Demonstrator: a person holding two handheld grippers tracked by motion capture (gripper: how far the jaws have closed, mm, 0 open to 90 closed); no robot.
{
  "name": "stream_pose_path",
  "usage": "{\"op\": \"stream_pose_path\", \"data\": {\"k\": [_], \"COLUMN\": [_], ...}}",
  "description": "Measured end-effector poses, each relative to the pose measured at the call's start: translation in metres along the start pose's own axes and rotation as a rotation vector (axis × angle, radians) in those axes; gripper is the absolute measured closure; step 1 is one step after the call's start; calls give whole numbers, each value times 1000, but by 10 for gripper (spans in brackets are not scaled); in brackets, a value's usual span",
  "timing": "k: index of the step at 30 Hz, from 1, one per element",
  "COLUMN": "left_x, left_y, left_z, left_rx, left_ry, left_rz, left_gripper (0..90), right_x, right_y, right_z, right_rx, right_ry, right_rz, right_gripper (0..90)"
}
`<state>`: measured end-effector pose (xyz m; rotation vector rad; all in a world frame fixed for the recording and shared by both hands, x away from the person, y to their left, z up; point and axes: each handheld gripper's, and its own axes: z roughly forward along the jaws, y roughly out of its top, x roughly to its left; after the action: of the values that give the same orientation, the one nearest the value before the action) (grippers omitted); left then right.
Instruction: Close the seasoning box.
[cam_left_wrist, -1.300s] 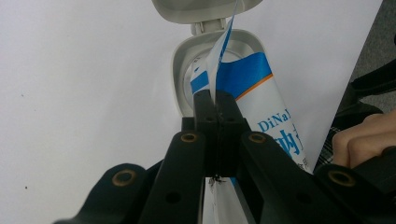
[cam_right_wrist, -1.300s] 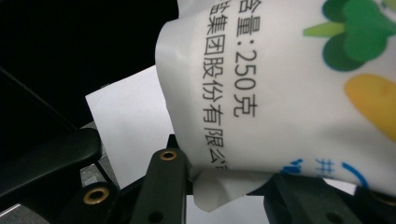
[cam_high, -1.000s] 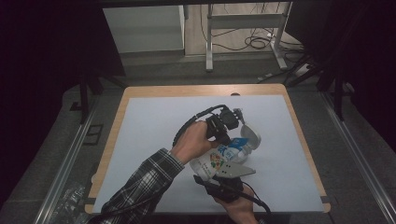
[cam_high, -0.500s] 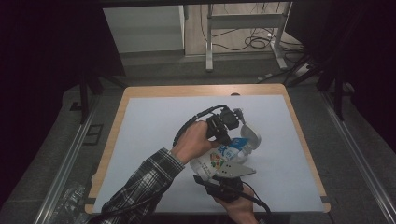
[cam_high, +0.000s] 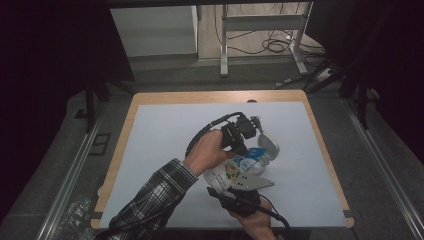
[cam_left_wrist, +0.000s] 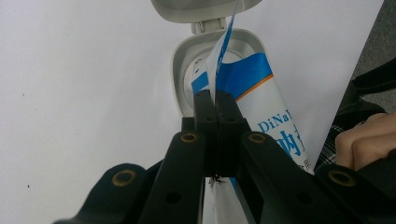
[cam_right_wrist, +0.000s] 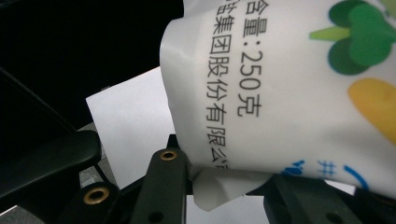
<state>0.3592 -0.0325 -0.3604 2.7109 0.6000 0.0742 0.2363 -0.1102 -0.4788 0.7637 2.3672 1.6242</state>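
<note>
A white bag (cam_high: 235, 169) printed in blue, with green and yellow pictures, is held above the white mat (cam_high: 165, 135). My left gripper (cam_left_wrist: 215, 99) is shut on a thin edge at the bag's (cam_left_wrist: 261, 100) top. That edge hangs at the mouth of a pale round container (cam_left_wrist: 183, 74) whose flip lid (cam_left_wrist: 196, 8) stands open. In the high view the left gripper (cam_high: 250, 141) sits just left of the container (cam_high: 268, 145). My right gripper (cam_right_wrist: 224, 189) grips the bag's (cam_right_wrist: 280, 93) crumpled bottom corner from below, seen in the high view as right gripper (cam_high: 233, 183) under the bag.
The mat covers a wooden table (cam_high: 220, 96). A person's plaid sleeve (cam_high: 150, 200) comes in from the lower left. Dark floor, table legs (cam_high: 223, 45) and cables (cam_high: 280, 45) lie beyond the far edge.
</note>
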Motion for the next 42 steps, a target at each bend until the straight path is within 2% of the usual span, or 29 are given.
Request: {"op": "stream_pose_path", "data": {"k": [42], "left_x": [1], "left_y": [2], "left_z": [1], "left_rx": [9], "left_ry": [-1], "left_rz": [-1], "left_gripper": [900], "right_x": [0], "right_y": [2], "right_z": [-1], "right_rx": [-10], "right_ry": [2], "right_rz": [-1], "right_gripper": [744]}}
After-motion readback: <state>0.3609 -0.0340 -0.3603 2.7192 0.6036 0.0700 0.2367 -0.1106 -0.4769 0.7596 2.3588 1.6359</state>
